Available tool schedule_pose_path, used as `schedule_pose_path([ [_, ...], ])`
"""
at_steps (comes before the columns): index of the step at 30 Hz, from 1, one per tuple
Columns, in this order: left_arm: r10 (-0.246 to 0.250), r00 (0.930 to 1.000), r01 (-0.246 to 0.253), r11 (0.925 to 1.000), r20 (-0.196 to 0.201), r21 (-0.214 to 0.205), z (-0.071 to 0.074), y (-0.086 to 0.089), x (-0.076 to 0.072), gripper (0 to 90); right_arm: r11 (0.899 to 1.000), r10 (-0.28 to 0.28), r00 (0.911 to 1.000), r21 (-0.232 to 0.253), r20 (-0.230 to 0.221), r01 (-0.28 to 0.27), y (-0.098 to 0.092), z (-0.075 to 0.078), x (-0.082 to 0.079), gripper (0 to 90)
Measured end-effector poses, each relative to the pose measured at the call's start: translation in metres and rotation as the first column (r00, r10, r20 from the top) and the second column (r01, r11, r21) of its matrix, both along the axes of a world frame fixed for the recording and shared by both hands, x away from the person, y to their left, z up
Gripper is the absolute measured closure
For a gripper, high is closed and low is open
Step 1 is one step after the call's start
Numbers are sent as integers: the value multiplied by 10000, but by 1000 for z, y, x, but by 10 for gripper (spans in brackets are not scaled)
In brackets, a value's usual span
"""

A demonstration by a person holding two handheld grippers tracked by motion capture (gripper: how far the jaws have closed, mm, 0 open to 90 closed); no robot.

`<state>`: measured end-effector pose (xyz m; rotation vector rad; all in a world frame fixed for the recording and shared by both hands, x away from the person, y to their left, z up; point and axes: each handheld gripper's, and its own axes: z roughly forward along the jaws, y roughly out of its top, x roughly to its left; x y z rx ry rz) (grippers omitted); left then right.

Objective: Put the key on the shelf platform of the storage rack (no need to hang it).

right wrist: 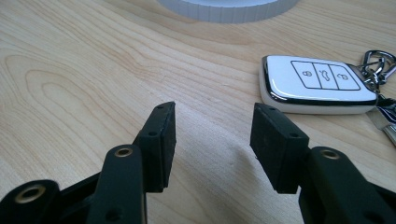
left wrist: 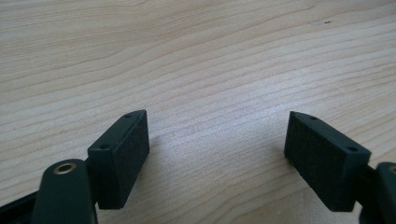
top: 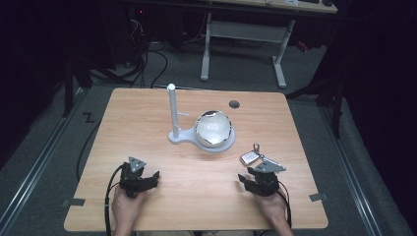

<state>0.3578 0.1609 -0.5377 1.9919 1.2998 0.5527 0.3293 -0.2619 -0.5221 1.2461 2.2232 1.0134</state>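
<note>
The car key (right wrist: 317, 84), white with three buttons and a metal ring at one end, lies flat on the tabletop (top: 147, 123), just ahead and to the right of the right gripper (right wrist: 212, 135). That gripper's fingers (right wrist: 161, 140) stand partly apart with only bare wood between them. The left gripper (left wrist: 217, 149) rests low over the wood at the near left, its fingers wide and empty. Beyond the key sits a white stand (top: 178, 135) with an upright post, holding a shiny bowl (top: 213, 129).
</note>
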Motion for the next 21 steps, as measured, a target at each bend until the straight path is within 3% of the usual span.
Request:
schedule_pose_path([
  [21,18,10000,-18,10000,17,20,0,0,0,223,9974,-670,9976,287,149,665,-29,10,-6,517],
])
